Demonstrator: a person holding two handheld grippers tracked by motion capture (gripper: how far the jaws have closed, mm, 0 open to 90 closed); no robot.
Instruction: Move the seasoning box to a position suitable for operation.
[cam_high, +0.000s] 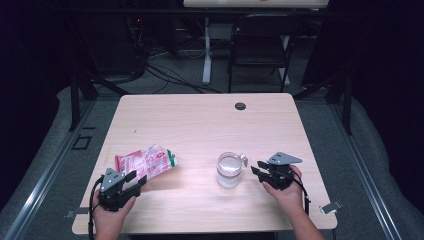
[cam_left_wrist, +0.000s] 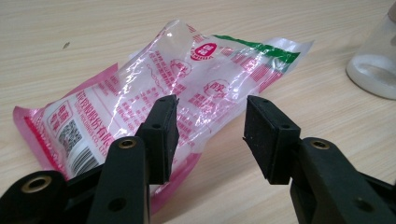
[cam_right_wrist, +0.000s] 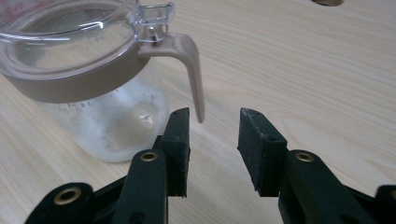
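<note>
Lying flat on the pale wooden desk (cam_high: 200, 120), the crinkled clear plastic bag with pink and red print and a green stripe at one end (cam_high: 146, 162) sat toward the near left, its green end pointing right. The left claw (cam_high: 134, 181) rested just at the bag's near edge, held by the person's left hand (cam_high: 111, 212) that came in from the near side. In the left gripper view the bag (cam_left_wrist: 177, 93) stretched across the wood beyond the tips, and the claw (cam_left_wrist: 210, 135) stood spread, with bare wood showing in the gap; one pad overlapped the bag's near edge in the picture (whether it touched the plastic I could not tell), and nothing was pinched.

The small clear glass jar with a tan band and a clear hinged lid (cam_high: 229, 170) stood upright near the middle of the desk, well apart from the bag. The right claw (cam_high: 257, 169) pointed left at it from just beside, held in the right hand (cam_high: 286, 192). In the right gripper view the jar (cam_right_wrist: 88, 84) held a little white powder at its bottom, and its tan latch lever (cam_right_wrist: 189, 70) hung down toward the tips. This claw (cam_right_wrist: 214, 140) was likewise spread, gripping nothing, with the lever's end just beyond the gap.

A dark round grommet (cam_high: 240, 106) sat at the desk's far edge.
</note>
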